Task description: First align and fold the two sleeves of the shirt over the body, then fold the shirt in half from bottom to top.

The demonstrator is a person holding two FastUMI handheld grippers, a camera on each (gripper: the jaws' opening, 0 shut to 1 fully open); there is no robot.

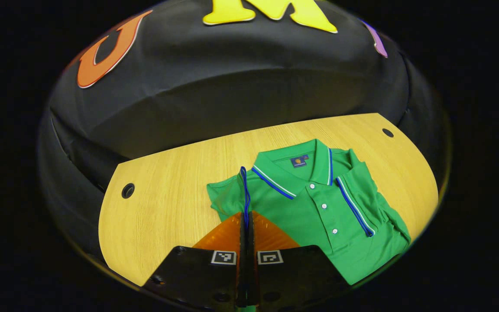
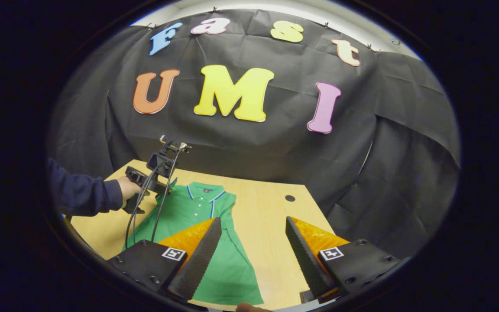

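A green polo shirt [image 1: 319, 208] with blue and white trim lies face up on the wooden table [image 1: 167, 208], collar toward the far wall. One sleeve [image 1: 358, 203] lies folded over the body. My left gripper [image 1: 246, 215] is shut on the blue-edged cuff of the other sleeve [image 1: 244, 186], which stands up from between its fingers. In the right gripper view the shirt [image 2: 197, 212] lies ahead and to the left. My right gripper [image 2: 253, 220] hovers open above the table beside the shirt's hem, holding nothing.
A person's hand [image 2: 126, 188] in a dark blue sleeve [image 2: 80, 193] holds the left gripper's handle [image 2: 145, 177], with cables hanging down over the shirt. The table has round holes [image 1: 127, 190] [image 2: 290, 198]. Bare wood lies on both sides of the shirt.
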